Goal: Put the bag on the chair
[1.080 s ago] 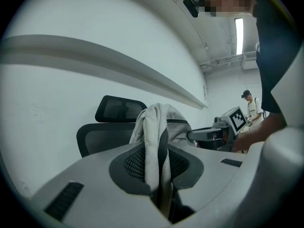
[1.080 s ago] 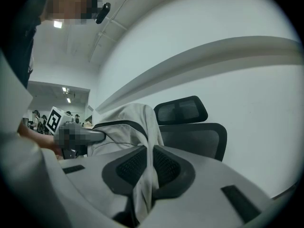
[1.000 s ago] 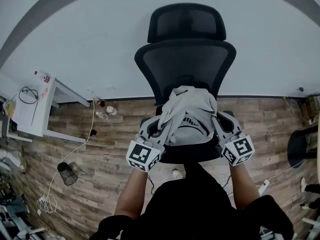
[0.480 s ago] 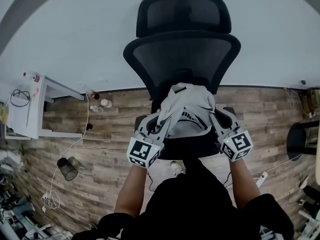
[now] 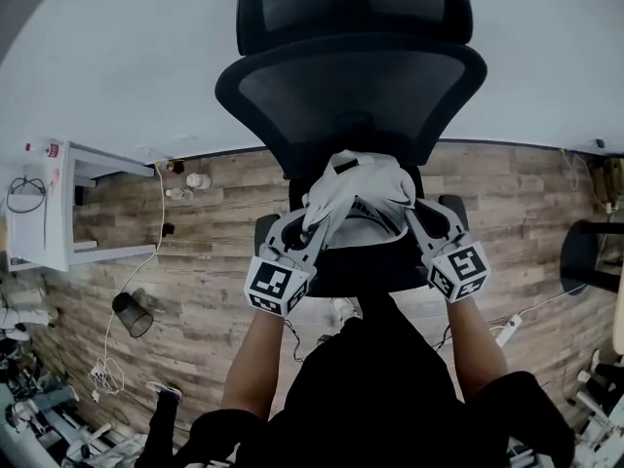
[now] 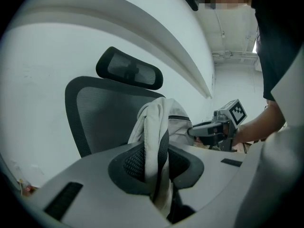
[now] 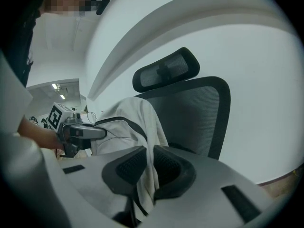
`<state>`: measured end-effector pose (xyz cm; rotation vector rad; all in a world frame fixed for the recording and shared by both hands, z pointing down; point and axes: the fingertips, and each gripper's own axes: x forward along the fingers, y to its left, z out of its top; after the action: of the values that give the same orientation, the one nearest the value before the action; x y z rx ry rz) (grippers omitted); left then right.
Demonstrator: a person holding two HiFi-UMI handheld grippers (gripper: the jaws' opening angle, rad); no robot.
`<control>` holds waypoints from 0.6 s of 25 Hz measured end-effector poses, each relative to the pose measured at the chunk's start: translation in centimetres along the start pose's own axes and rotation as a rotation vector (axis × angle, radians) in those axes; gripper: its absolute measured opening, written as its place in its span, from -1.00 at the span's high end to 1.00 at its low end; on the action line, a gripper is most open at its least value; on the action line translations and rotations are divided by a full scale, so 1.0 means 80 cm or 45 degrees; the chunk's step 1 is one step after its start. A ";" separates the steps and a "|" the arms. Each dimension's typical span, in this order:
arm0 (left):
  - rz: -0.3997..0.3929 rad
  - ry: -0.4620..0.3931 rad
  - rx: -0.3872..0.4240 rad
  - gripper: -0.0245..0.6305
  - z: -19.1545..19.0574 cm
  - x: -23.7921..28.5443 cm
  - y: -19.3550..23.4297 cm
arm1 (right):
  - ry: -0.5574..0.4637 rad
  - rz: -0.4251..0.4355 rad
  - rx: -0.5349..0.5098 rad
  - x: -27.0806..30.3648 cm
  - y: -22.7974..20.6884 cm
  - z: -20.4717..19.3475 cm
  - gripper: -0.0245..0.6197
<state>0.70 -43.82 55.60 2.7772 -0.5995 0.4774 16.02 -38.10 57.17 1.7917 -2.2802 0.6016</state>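
Note:
A light grey bag with dark trim hangs between my two grippers, over the seat of a black mesh office chair. My left gripper is shut on a fold of the bag's fabric, which runs down between its pads. My right gripper is shut on the bag's other side. The chair's backrest and headrest rise just behind the bag. Each gripper view shows the opposite gripper across the bag.
A white wall stands behind the chair. On the wood floor are a white side table at the left, a small black bin, cables, and a dark stool at the right. The person's legs and a shoe are below the seat.
The chair has grown larger and shifted up in the head view as the person moved closer. Both grippers keep their hold on the bag, now nearer the backrest.

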 end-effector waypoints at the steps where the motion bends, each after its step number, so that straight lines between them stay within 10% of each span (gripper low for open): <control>1: -0.001 0.011 -0.006 0.70 -0.004 0.005 0.004 | 0.010 -0.002 0.008 0.005 -0.003 -0.004 0.74; 15: 0.032 0.098 -0.066 0.69 -0.051 0.053 0.036 | 0.122 0.004 0.062 0.052 -0.039 -0.048 0.74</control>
<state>2.02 -46.55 61.40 2.6918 -0.6208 0.5626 17.54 -40.76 62.83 1.7412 -2.2239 0.7338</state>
